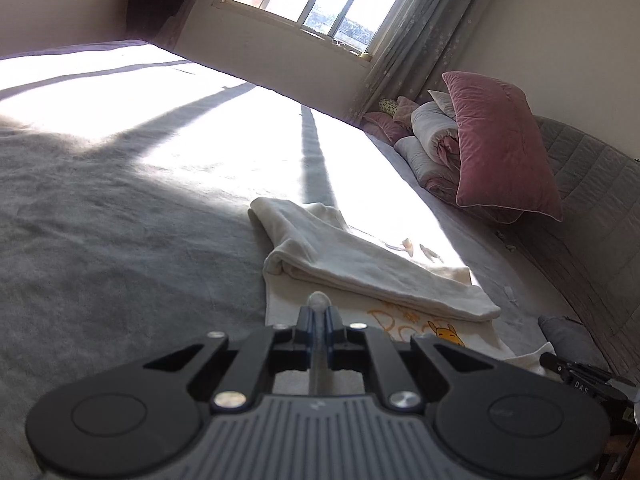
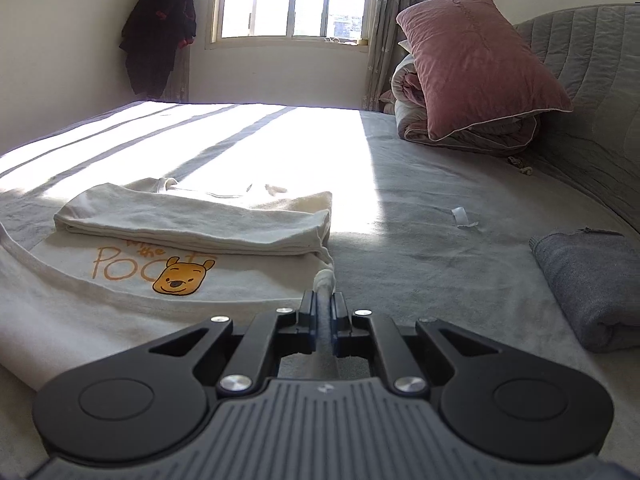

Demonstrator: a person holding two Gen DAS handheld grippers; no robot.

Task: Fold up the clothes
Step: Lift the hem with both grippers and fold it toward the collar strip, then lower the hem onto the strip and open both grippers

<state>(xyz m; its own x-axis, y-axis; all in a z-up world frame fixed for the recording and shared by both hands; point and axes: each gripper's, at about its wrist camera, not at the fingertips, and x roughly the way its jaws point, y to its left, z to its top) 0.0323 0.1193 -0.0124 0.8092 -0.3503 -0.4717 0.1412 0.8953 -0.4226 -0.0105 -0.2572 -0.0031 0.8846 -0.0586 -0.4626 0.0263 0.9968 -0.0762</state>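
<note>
A grey bed (image 2: 420, 208) fills both views, sunlit at centre. The cream shirt (image 2: 160, 216) lies partly folded at left centre of the right wrist view, its bear print showing. Only that view shows the folded grey cloth (image 2: 592, 280) at right. The left gripper (image 1: 318, 302) and right gripper (image 2: 325, 282) each pinch a shirt edge, jaws closed.

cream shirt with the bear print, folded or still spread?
Partly folded: the cream shirt has its far part doubled over into a layered band, while the bear print section lies flat on the bed.
</note>
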